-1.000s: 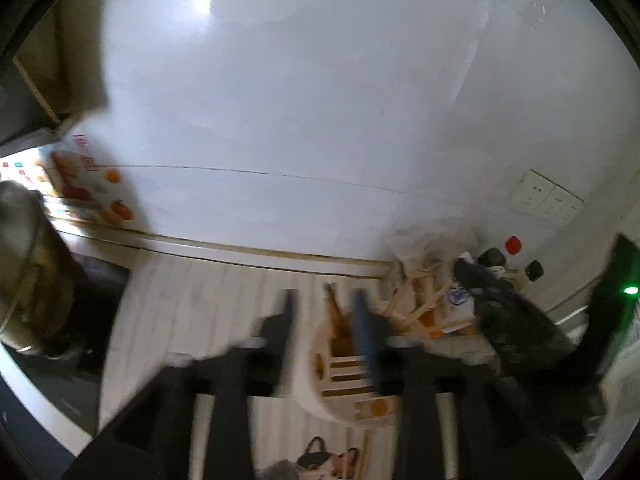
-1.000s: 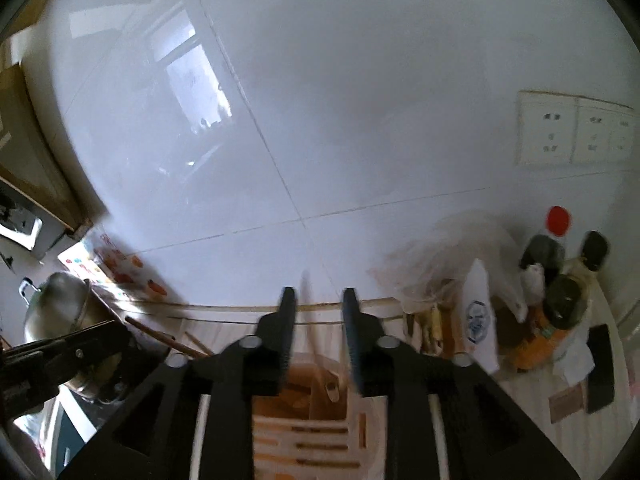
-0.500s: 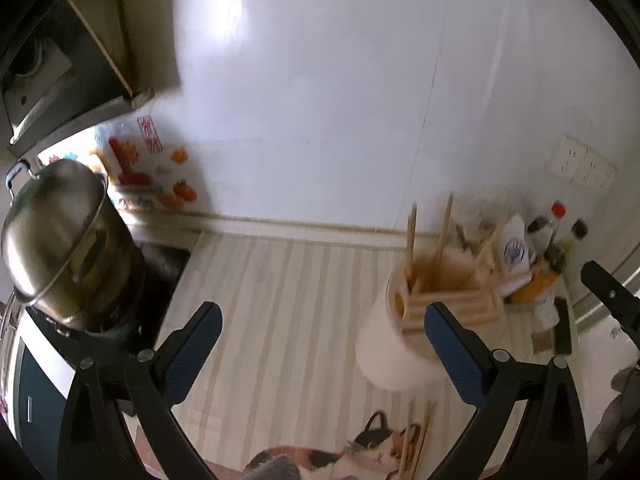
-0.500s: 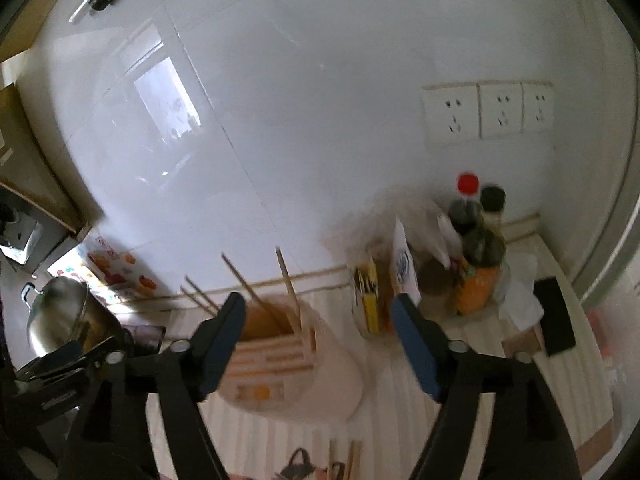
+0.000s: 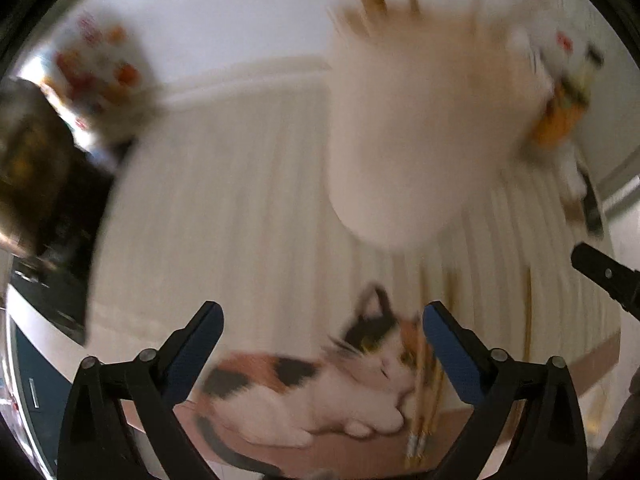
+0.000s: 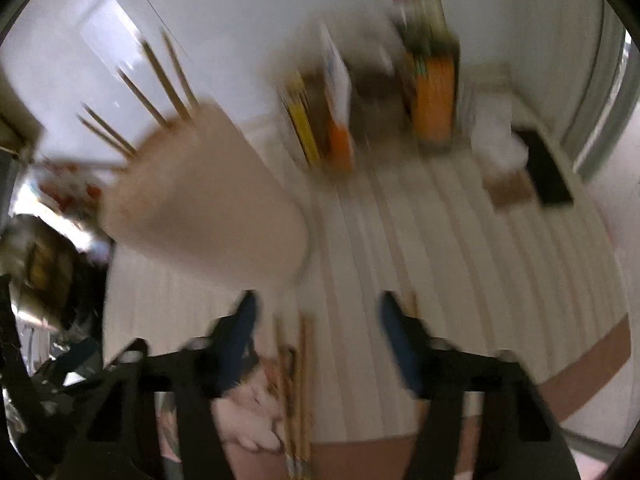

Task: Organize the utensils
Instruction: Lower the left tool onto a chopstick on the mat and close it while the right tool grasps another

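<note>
Wooden chopsticks (image 5: 425,396) lie loose at the near edge of the cat-print mat (image 5: 280,240), so the empty left gripper (image 5: 322,332) gapes wide and the right gripper (image 6: 316,320), jaws just narrowing, hangs empty above them, before the beige holder (image 5: 408,128).

No legible text, label, brand or number anywhere; heavy blur in both views. Only smeared red and orange marks on the printed sheet (image 5: 100,64) far ahead-left of the tool, unreadable. Blurred blue print on the white packet (image 6: 336,76) and a dark band on the orange bottle (image 6: 434,96) ahead, equally unreadable.
</note>
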The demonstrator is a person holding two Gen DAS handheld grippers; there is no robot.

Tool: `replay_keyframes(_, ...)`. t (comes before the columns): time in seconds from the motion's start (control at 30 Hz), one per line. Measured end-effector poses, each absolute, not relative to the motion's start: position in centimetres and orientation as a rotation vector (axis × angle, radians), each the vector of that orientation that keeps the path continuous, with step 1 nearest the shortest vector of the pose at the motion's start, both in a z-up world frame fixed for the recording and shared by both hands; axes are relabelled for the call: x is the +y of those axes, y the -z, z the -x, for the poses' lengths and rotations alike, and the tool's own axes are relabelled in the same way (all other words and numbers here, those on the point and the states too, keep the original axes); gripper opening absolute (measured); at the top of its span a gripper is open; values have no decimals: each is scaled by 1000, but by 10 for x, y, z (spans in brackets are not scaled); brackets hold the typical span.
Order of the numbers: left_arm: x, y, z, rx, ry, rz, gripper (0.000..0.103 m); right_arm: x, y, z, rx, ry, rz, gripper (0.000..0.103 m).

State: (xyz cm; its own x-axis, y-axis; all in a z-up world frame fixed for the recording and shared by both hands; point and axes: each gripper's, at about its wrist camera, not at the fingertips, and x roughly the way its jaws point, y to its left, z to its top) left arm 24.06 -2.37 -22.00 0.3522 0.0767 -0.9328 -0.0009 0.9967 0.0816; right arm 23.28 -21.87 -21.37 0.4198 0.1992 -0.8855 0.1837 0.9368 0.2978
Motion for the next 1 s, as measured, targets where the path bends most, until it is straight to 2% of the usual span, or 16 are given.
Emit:
replay_keyframes(0.03, -31, 240, -241, 1265, -23, -62, 92, -220, 224, -231, 1168, -2, -384, 45)
replay_keyframes(0.1, -41, 266, -242, 1339, 5, -57, 68, -227, 247, -226, 1216, 20, -397, 43)
replay_keyframes(0.13, -48, 282, -241, 1381, 25, -59, 65, -231, 255, -223, 1230, 33, -399, 42)
replay_keyframes(0.17, -53, 291, -241, 1402, 33, -63, 57, -236, 263, -220, 1247, 47, -405, 42)
replay_keyframes(0.2, -58, 302, -241, 1425, 39, -70, 54, -245, 272, -215, 1268, 67, -422, 42)
replay_keyframes(0.27, -65, 315, -241, 1449, 38, -89, 53, -256, 280, -210, 1287, 93, -440, 42)
replay_keyframes(0.43, -81, 328, -238, 1455, 49, -135, 26, -295, 295, -195, 1322, 170, -493, 42)
replay_keyframes(0.5, -85, 328, -237, 1450, 57, -148, 4, -302, 299, -192, 1336, 177, -504, 42)
replay_keyframes(0.87, -48, 326, -228, 1465, -25, -113, 3, -278, 346, -208, 1499, 144, -351, 42)
replay_keyframes(0.93, -40, 323, -228, 1472, -26, -88, 3, -269, 342, -209, 1488, 150, -283, 23)
replay_keyframes(1.0, -31, 324, -230, 1480, -6, -47, 3, -264, 340, -209, 1485, 147, -256, 9)
